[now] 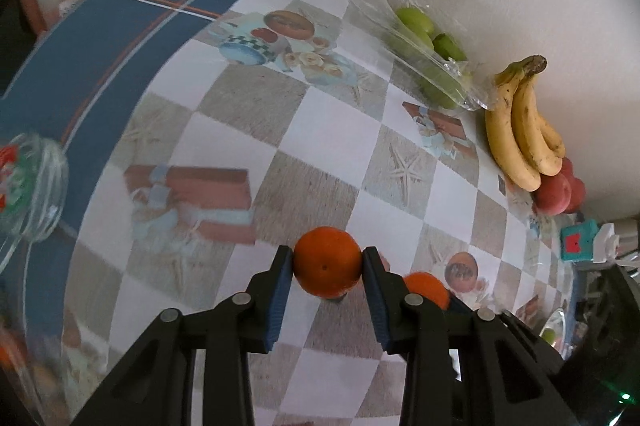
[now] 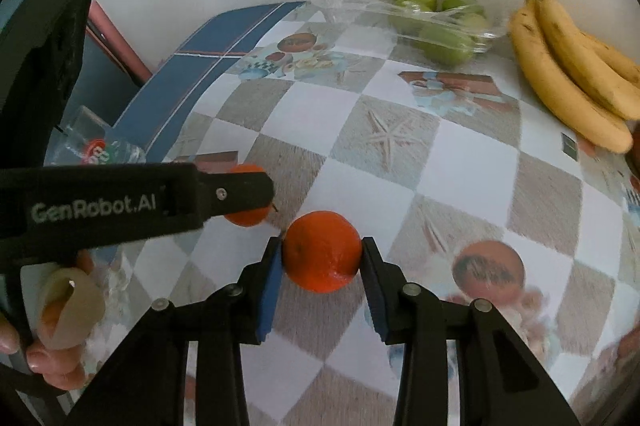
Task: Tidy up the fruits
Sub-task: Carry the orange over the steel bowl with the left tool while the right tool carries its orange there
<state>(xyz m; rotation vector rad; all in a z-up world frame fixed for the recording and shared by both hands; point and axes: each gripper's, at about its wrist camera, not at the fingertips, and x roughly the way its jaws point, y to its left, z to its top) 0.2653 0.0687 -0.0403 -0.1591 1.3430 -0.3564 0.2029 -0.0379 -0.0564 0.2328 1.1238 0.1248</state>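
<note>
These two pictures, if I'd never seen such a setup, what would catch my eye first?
Probably the two bright oranges: one pinched in the left gripper, the other pinched in the right gripper, both over a checkered tablecloth. Next, the bananas and a clear bag of green fruit lying by the white wall.

Both wrist cams steep down, close; share checkered tablecloth, bananas

orange mandarins, yellow bananas, checkered tablecloth
</note>
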